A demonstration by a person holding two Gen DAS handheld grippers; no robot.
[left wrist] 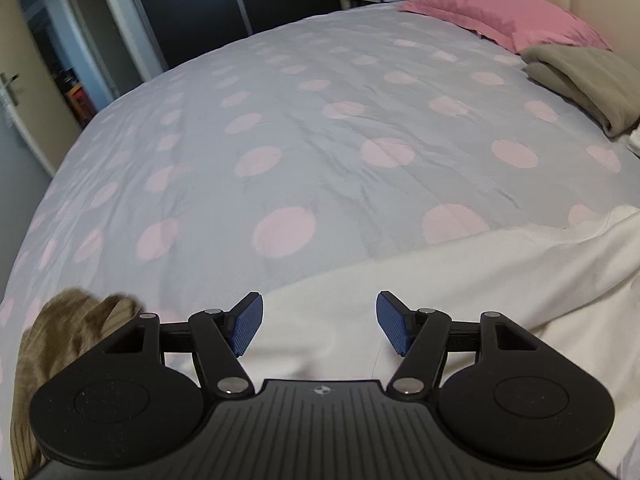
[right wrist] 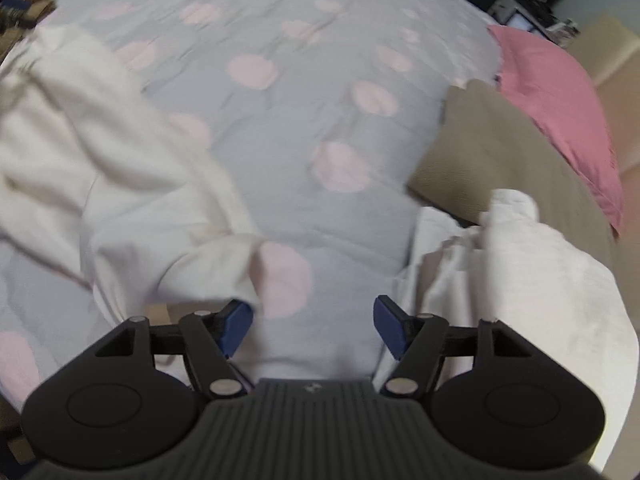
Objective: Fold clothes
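A cream-white garment [left wrist: 460, 276] lies spread on the polka-dot bed cover [left wrist: 304, 128], reaching under and past my left gripper [left wrist: 319, 322]. That gripper is open just above the cloth, with nothing between its blue pads. In the right wrist view the same white garment [right wrist: 100, 160] lies crumpled at the left, one sleeve end near the left pad. My right gripper [right wrist: 313, 326] hovers open over bare bed cover [right wrist: 304, 128], holding nothing. A second white piece [right wrist: 520, 280] is bunched at the right of it.
A folded khaki garment [left wrist: 580, 84] rests near the pink pillow [left wrist: 504, 12] at the head of the bed. The khaki fold [right wrist: 500, 160] and pillow [right wrist: 560, 104] also show at the right. A brown ribbed cloth [left wrist: 60, 344] lies at the left bed edge. Doors and shelves stand beyond.
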